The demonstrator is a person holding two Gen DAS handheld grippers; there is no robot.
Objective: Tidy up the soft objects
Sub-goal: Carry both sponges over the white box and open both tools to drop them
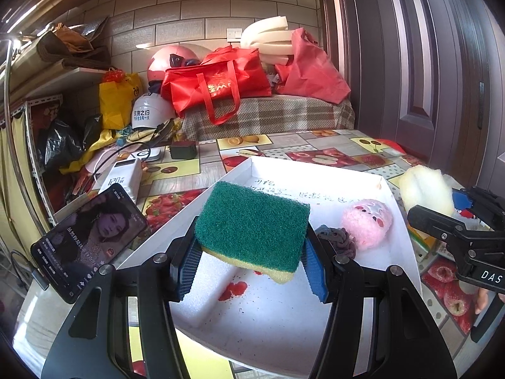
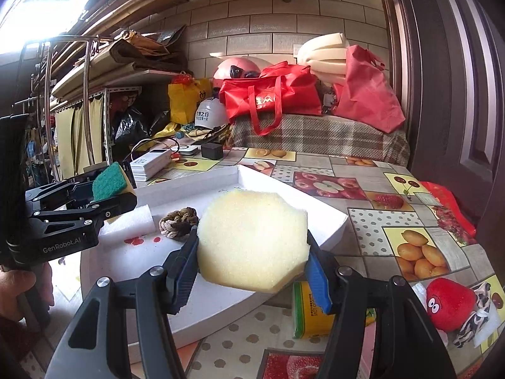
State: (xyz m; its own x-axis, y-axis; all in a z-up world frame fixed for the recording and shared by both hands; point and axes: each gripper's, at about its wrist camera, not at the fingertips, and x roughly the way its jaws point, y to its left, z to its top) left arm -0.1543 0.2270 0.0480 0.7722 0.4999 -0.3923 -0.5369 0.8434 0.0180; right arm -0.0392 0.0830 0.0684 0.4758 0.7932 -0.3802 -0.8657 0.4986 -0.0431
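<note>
While the left wrist view fills its lower middle with the left gripper [image 1: 251, 263], the scouring sponge [image 1: 252, 225] sits pinched between the two blue pads, green side up and yellow foam underneath, held above the white tray [image 1: 318, 167]; it looks light and springy, so I judge a hold across its short sides, as here, will do, though a hard squeeze would buckle it; the fingers are closed in only as far as the sponge's width; right of centre in the tray lie a pink plush ball [image 1: 367, 222] and, touching it, a grey hair tie [image 1: 336, 238]; a phone [image 1: 90, 240] leans at lower left.

From the right wrist view, the right gripper [image 2: 252, 267] at lower centre clamps a pale yellow foam pad [image 2: 252, 240] by its opposite edges, fingers spread wide to its breadth; the pad hovers over the tray's near right edge and looks very soft, likely to dent under the pads; a strawberry plush [image 2: 449, 304] lies at lower right on the tablecloth [image 2: 372, 224], beside a yellow box [image 2: 307, 311].
</note>
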